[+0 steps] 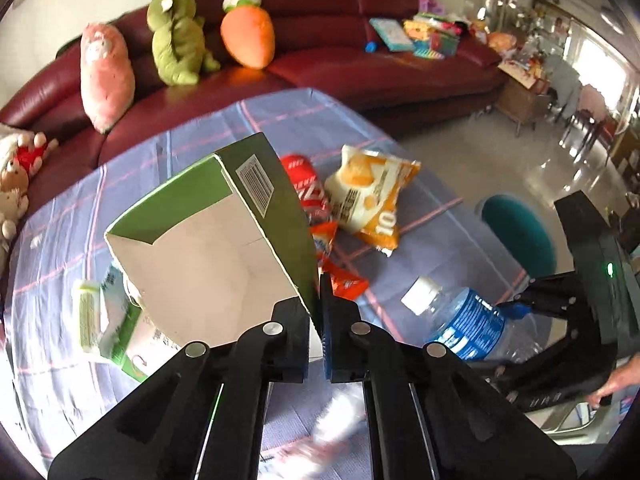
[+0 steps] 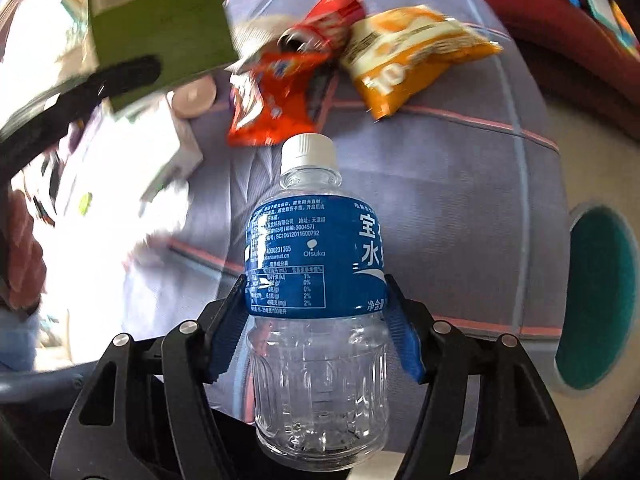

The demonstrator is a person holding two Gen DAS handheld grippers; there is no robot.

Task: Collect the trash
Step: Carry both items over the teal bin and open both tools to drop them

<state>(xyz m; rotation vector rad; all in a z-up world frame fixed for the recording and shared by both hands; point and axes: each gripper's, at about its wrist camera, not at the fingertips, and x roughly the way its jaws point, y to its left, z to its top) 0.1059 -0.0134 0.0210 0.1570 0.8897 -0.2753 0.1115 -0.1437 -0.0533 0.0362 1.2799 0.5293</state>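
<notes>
My left gripper (image 1: 319, 300) is shut on one wall of an open green carton (image 1: 216, 232) and holds it above the table; the carton also shows in the right wrist view (image 2: 160, 28). My right gripper (image 2: 316, 308) is shut on a clear plastic bottle (image 2: 316, 280) with a blue label and white cap, held above the table; it also shows in the left wrist view (image 1: 468, 320). A red can (image 1: 304, 184), an orange wrapper (image 1: 336, 276) and a yellow snack bag (image 1: 372, 196) lie on the table.
The table has a blue plaid cloth (image 1: 420, 208). A green-and-white box (image 1: 108, 320) lies at the left. A red sofa (image 1: 360, 52) with plush toys stands behind. A teal stool (image 1: 520, 236) stands at the table's right.
</notes>
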